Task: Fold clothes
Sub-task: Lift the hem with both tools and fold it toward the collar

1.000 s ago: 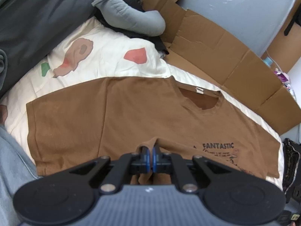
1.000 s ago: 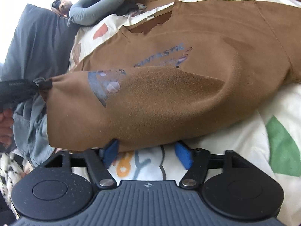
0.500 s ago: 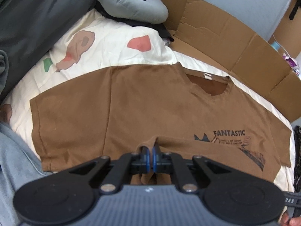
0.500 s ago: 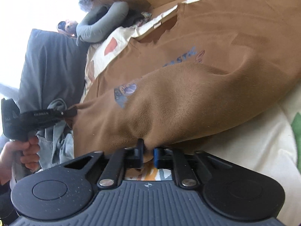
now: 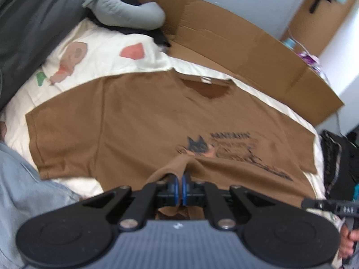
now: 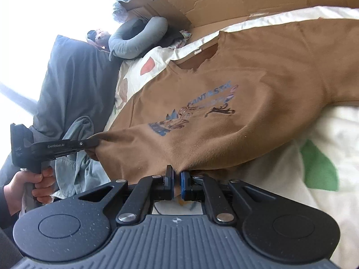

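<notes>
A brown T-shirt (image 5: 139,121) with a dark printed graphic lies front up on a cream patterned bed cover (image 5: 107,51); its bottom hem is lifted and folded back toward the collar. My left gripper (image 5: 180,180) is shut on the hem near one corner. My right gripper (image 6: 176,176) is shut on the same hem further along, the brown T-shirt (image 6: 258,85) draped ahead of it. In the right wrist view the left gripper (image 6: 95,143) shows at the left, held by a hand, pinching the hem. The right gripper's body (image 5: 332,206) shows at the right edge of the left wrist view.
Flattened cardboard (image 5: 246,44) lines the far side of the bed. A grey curved pillow (image 5: 125,11) lies at the head. A dark grey cushion (image 6: 74,85) and light blue garments (image 6: 76,163) sit on the near left. The bed cover (image 6: 314,190) is bare at the right.
The right gripper closed on the hem, where before it stood open under it. Both grippers rose and carried the hem toward the collar, covering more of the print.
</notes>
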Tool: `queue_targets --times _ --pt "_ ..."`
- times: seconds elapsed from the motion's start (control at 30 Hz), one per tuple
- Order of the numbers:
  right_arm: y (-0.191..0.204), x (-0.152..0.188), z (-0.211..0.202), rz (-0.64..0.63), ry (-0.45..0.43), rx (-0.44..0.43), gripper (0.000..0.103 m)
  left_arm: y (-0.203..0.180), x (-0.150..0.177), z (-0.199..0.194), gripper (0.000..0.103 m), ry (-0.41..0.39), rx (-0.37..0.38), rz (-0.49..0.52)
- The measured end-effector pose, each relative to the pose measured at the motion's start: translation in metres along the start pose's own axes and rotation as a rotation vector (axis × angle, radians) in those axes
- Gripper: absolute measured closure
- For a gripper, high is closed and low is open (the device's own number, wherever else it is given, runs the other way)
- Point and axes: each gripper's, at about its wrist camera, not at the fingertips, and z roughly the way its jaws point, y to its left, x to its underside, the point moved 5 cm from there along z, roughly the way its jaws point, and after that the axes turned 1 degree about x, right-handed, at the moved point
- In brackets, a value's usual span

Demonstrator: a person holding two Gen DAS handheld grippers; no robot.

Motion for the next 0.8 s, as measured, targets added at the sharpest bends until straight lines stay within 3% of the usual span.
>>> queue_targets --times 0.43,0.8 --pt "-0.006 0.009 -0.064 -0.029 -0.015 0.027 0.103 -0.034 0.072 -0.022 0.099 0.107 0.096 0.076" --pt "-0.013 -0.006 -0.060 -0.042 -0.005 0.046 0.103 -0.036 0.073 -0.011 0.099 0.127 0.116 0.098"
